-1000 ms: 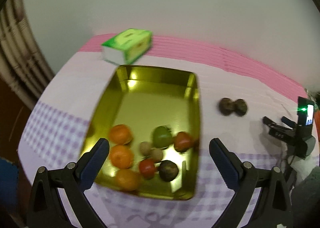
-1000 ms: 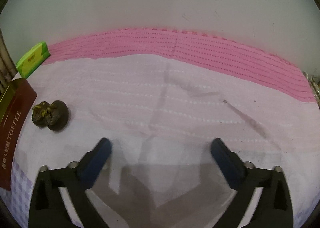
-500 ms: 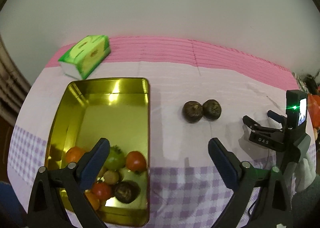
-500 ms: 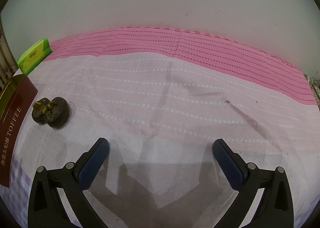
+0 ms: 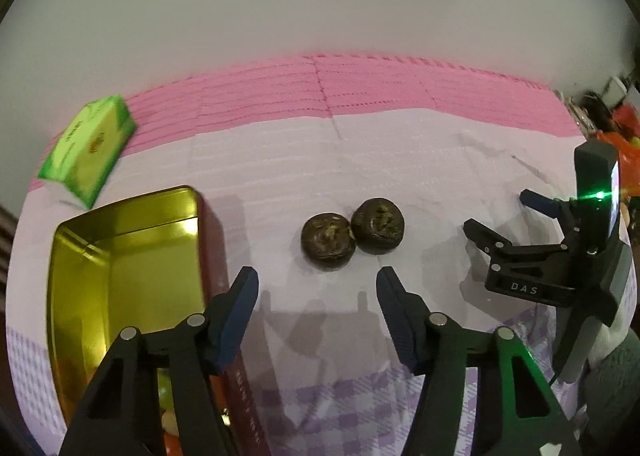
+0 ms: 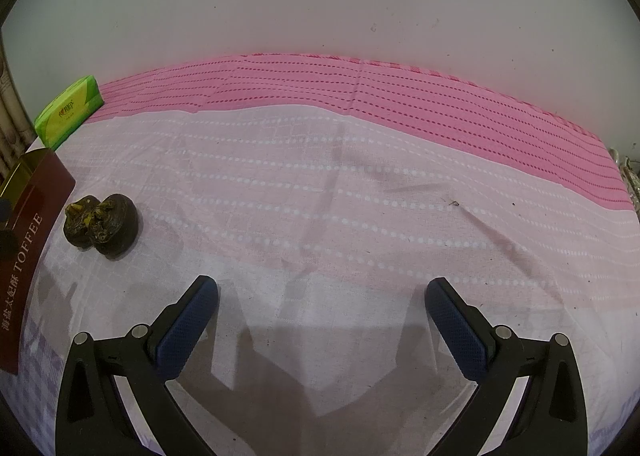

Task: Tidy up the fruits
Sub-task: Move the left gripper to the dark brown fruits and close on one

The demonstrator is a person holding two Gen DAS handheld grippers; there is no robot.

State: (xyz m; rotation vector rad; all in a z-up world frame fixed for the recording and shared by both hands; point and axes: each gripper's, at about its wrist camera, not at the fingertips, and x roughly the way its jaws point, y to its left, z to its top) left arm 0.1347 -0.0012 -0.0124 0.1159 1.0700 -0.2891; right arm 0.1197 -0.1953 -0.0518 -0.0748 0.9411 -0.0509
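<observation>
Two dark brown round fruits [image 5: 352, 234] lie touching each other on the pale cloth, just beyond the tips of my left gripper [image 5: 316, 284]. Its jaws are closing, with nothing between them. To the left stands the gold tin [image 5: 120, 256]; the fruits inside are mostly hidden behind my left finger, and only a sliver shows [image 5: 168, 416]. The right wrist view shows the same dark fruits [image 6: 100, 224] at far left beside the tin's brown "TOFFEE" side [image 6: 36, 224]. My right gripper [image 6: 322, 288] hangs open over bare cloth. It also shows in the left wrist view, as my right gripper [image 5: 502, 212] to the right of the fruits.
A green tissue pack [image 5: 88, 148] lies at the back left, on the edge of the cloth's pink band [image 5: 360, 84]. A white wall rises behind the table. Clutter [image 5: 616, 128] sits past the table's right end. The near cloth is purple checked [image 5: 360, 408].
The left wrist view has swung right from over the tin to the two dark fruits, and its jaws have narrowed. The right gripper has stayed put and open.
</observation>
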